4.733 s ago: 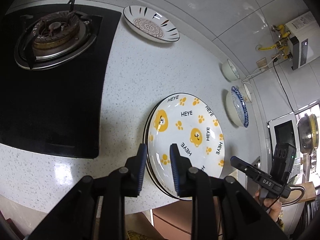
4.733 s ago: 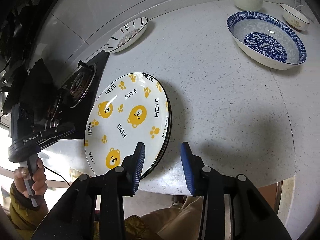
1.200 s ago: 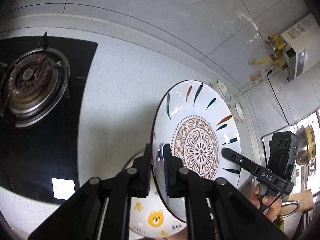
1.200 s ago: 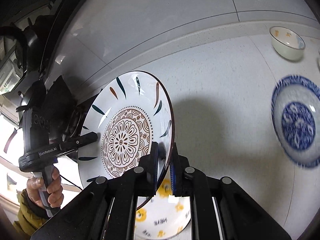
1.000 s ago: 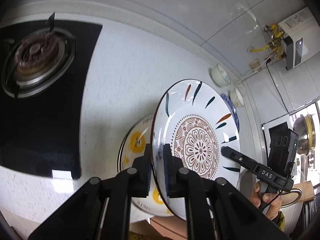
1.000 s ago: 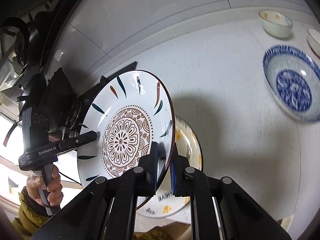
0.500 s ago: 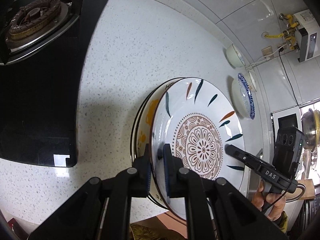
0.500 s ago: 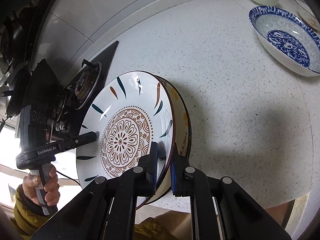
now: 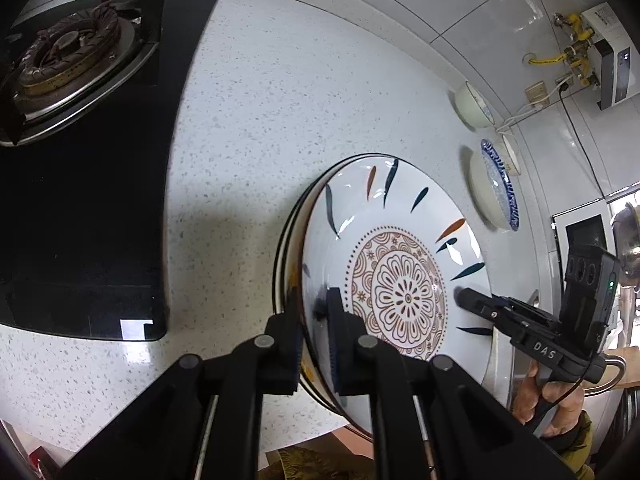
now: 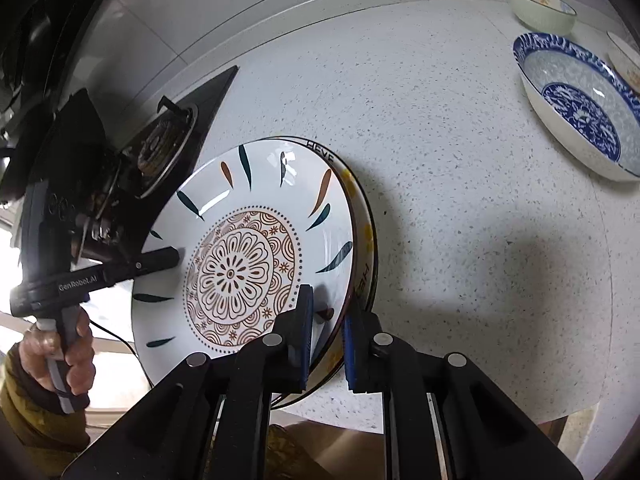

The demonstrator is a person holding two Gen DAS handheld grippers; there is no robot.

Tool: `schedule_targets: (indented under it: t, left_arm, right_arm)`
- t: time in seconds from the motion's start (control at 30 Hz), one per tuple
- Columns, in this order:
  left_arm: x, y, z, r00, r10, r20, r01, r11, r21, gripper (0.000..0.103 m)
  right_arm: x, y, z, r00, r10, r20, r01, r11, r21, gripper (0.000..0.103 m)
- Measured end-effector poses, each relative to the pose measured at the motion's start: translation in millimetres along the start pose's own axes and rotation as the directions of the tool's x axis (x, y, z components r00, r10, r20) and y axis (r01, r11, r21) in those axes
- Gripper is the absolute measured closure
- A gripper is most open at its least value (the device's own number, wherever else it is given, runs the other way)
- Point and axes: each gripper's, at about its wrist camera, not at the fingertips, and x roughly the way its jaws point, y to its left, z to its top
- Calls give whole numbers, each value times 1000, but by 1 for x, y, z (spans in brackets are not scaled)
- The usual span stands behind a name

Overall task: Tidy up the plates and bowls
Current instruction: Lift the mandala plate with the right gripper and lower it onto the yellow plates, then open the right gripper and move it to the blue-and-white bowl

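White mandala plate point(image 9: 400, 280) lying on the bear-print plates point(image 10: 366, 240) near the speckled counter's point(image 9: 260, 120) front edge — left gripper point(image 9: 314, 332) and right gripper point(image 10: 326, 340) each pinching its rim, blue-and-white bowl point(image 10: 580, 108) well apart.

Speckled white countertop point(image 9: 280, 92), black gas hob point(image 9: 80, 160), grey tiled wall point(image 9: 400, 8)

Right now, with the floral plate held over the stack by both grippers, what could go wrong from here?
1. The white plate with the brown floral centre sits off-centre over the yellow bear-print plate stack; released like this, it may slide.
2. That stack lies near the speckled white countertop's front edge, so a nudge could tip it off.
3. The left gripper and right gripper each clamp only the rim; uneven opening could drop one side hard.
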Motion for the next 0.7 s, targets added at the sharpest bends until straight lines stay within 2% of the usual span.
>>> schedule_targets:
  t: [0.37,0.5,0.7]
  left_arm:
    - [-2,-1,-1,1000,4,-15,-3,1000,30,91]
    - [-3,-6,0,1000,-18,-22,18,999,38,77]
    - [-10,-17,-3,1000,21,8,-21,993,116,68]
  right_arm:
    - [-8,-10,3,1000,26,-10,-25,997,66,89]
    - [-11,-14,3,999,40,-1,-40,995,95,89]
    - [-17,-14,-1,999,34,16,-35,994,100,86]
